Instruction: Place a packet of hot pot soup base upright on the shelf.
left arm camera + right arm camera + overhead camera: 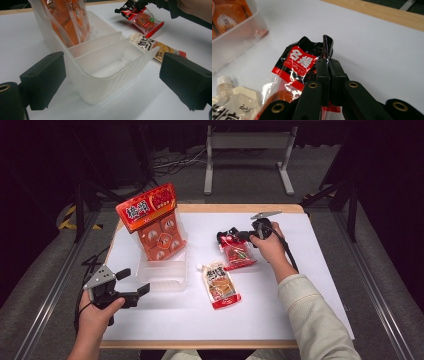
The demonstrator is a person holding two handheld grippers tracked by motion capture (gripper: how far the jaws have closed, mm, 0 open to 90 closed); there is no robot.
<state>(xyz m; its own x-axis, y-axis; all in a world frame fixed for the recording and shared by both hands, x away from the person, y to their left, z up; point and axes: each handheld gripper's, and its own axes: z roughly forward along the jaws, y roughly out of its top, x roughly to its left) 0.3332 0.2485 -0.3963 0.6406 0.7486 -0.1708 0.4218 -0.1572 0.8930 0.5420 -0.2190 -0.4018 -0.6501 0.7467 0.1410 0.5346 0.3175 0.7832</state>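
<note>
My right gripper (226, 236) is shut on the crumpled top edge of a red-and-black snack packet (239, 254), whose lower end hangs down to the white table. In the right gripper view the two jaws (327, 61) are pressed together on that black edge of the packet (298, 61). My left gripper (134, 281) stands open just left of a clear plastic bin (160, 282). Its pads (45, 80) sit wide apart, facing the near end wall of the bin (100, 87) without touching it. An orange snack bag (155, 222) stands upright in the bin's far compartment.
A beige-and-red spout pouch (220, 285) lies flat on the white table between the bin and the packet, and it also lies at the lower left beside the right jaws as pouch (227, 100). The bin's near compartments hold nothing. The table's wooden edge (240, 208) runs along the back.
</note>
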